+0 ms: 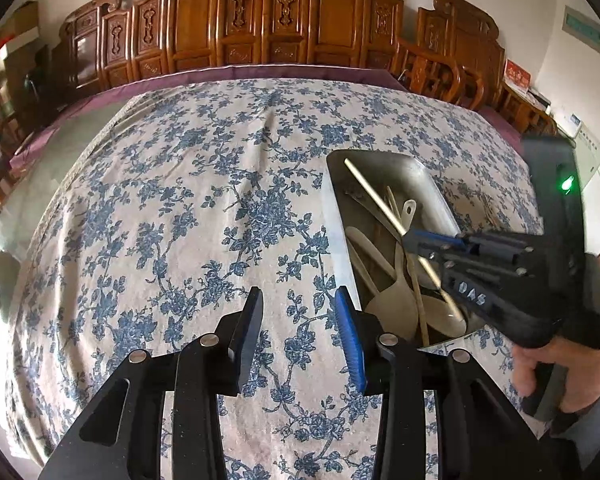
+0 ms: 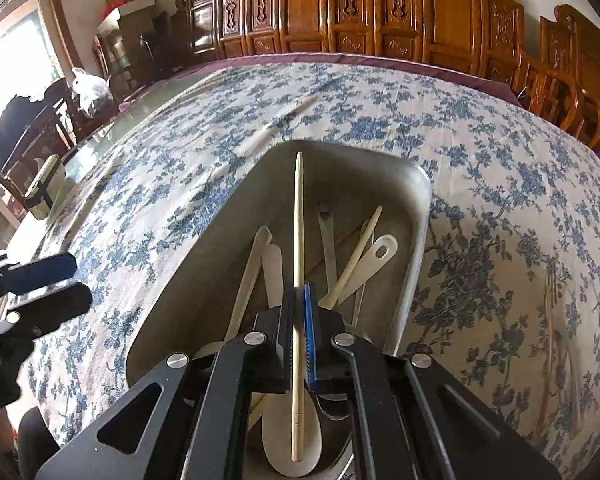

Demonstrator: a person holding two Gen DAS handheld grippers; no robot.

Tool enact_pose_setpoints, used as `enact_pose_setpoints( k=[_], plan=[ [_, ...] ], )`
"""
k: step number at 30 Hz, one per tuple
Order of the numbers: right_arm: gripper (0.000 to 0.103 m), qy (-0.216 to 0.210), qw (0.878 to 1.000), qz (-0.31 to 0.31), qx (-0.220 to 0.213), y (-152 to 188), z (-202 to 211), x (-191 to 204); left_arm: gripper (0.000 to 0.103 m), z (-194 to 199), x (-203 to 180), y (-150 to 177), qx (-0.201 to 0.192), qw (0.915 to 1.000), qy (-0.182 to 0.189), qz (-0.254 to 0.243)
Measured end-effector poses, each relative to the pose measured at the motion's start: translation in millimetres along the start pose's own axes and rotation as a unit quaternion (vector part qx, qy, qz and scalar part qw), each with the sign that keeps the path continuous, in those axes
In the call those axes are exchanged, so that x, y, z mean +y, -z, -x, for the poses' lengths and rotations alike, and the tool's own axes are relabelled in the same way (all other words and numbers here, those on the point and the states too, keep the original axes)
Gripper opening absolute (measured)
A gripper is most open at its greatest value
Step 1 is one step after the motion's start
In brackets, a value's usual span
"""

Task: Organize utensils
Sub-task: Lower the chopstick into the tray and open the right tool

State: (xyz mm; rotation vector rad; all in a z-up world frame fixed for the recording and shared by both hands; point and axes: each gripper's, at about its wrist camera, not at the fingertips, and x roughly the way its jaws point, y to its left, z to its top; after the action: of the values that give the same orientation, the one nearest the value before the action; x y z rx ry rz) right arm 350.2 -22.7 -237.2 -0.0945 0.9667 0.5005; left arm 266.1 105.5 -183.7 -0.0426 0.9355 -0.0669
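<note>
So our right gripper (image 2: 299, 292) is clamped on a single pale chopstick (image 2: 298, 216), pinched between the black finger and the blue-padded one. The stick runs straight up the middle of the right wrist view, thin tip pointing away from us, butt end hanging back under the fingers. From the left wrist view we can see the same right gripper (image 1: 410, 238) coming in from the side with the chopstick (image 1: 374, 196) slanting up and away across the tray, so it's lifted off the pile rather than lying in it.

Right underneath is the metal tray (image 2: 416, 248), a shallow grey one with rounded corners. Inside we've got a jumble of utensils: a couple of cream rice paddles (image 2: 374, 258), a long pale spoon handle (image 2: 252, 272), a second chopstick (image 2: 360, 248) leaning diagonally, and what looks like a metal fork handle (image 2: 328, 244). They overlap, so we can't tell exactly how many there are.

Our left gripper (image 1: 298, 300) has its fingers spread wide with nothing between them, hovering over the blue floral tablecloth (image 1: 180, 200) just beside the tray's near edge.

On the cloth to the right of the tray there's another pair of darker chopsticks (image 2: 552, 280), kinda blurry. Carved wooden chairs (image 2: 380, 8) line the far side of the table.
</note>
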Motion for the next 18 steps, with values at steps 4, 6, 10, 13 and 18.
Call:
enact_pose_setpoints(
  k=[4, 6, 10, 13, 18],
  plan=[
    [0.007, -0.002, 1.0, 0.003, 0.003, 1, 0, 2, 0.044, 3, -2, -1, -0.003, 1.0, 0.003, 0.001],
    [0.007, -0.006, 1.0, 0.002, -0.001, 1, 2, 2, 0.047, 5, -2, -2, -0.006, 1.0, 0.004, 0.001],
    [0.007, -0.008, 1.0, 0.012, -0.007, 2, 11, 0, 0.047, 8, -3, -4, -0.009, 1.0, 0.002, 0.003],
    [0.007, -0.011, 1.0, 0.016, -0.02, 4, 27, -4, 0.047, 11, -5, -5, -0.012, 0.9999, 0.002, 0.002],
    [0.007, -0.012, 0.999, 0.012, -0.04, 16, 67, -24, 0.047, 16, -18, -2, -0.017, 0.9998, 0.002, -0.013]
  ],
)
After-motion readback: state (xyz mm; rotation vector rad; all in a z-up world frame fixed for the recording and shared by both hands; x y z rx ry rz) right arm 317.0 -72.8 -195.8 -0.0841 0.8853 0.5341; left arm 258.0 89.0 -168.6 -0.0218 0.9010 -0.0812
